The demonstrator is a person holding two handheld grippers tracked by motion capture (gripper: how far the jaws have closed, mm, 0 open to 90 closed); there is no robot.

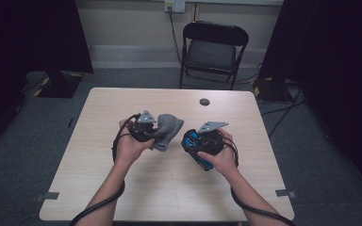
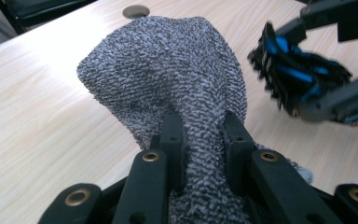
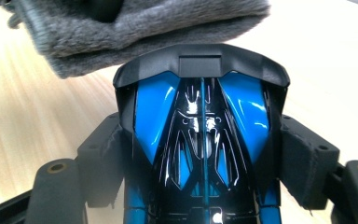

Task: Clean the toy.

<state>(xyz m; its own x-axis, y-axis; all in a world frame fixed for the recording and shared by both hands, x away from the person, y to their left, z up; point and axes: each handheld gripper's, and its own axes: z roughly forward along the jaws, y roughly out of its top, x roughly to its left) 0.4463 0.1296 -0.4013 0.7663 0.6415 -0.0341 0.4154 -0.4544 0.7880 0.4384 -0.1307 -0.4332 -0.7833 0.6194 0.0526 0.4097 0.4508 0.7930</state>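
Note:
A grey terry cloth (image 2: pixel 168 79) is pinched between the jaws of my left gripper (image 2: pixel 199 140), which is shut on a bunched part of it. In the high view the cloth (image 1: pixel 168 128) hangs off the left gripper (image 1: pixel 156 134) just above the table middle. My right gripper (image 3: pixel 205 163) is shut on a blue and black toy car (image 3: pixel 200 121), jaws pressed on its two sides. The toy car (image 1: pixel 199 147) sits in the right gripper (image 1: pixel 197 146) just right of the cloth, and it appears at the right of the left gripper view as the car (image 2: pixel 303 74).
The light wooden table (image 1: pixel 122 188) has a round cable hole (image 1: pixel 204 101) near its far edge. A black folding chair (image 1: pixel 213 49) stands beyond the table. Cables trail from both grippers off the near edge.

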